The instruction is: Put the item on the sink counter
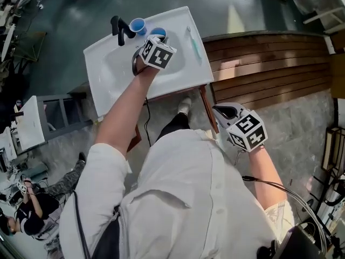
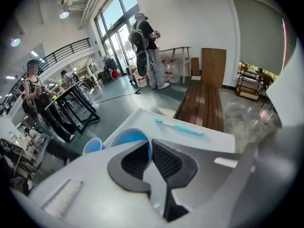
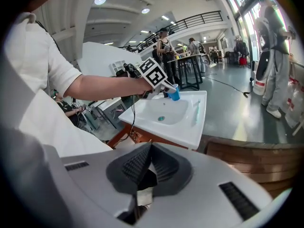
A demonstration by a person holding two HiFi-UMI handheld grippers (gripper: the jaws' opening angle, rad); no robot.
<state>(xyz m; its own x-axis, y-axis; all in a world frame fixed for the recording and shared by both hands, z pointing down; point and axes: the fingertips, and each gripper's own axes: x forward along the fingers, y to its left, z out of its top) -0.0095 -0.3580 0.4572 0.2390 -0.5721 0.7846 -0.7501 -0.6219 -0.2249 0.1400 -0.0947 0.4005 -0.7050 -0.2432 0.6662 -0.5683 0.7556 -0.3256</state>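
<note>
My left gripper (image 1: 157, 41) reaches over the back of the white sink counter (image 1: 105, 93), shut on the rim of a blue cup (image 2: 124, 138). In the right gripper view this cup (image 3: 174, 94) hangs from the left gripper (image 3: 166, 87) above the basin, clear of the counter (image 3: 202, 127). A second blue cup (image 1: 138, 25) stands beside the black faucet (image 1: 119, 29). A teal toothbrush (image 1: 195, 43) lies along the counter's right side. My right gripper (image 1: 225, 111) is held back near my body, right of the counter, shut with nothing between its pads (image 3: 160, 163).
A slatted wooden bench (image 1: 261, 69) runs to the right of the counter. Grey tiled floor lies below and around it. Several people stand at tables (image 2: 71, 96) in the hall beyond, and another person (image 2: 145, 46) stands farther off by the windows.
</note>
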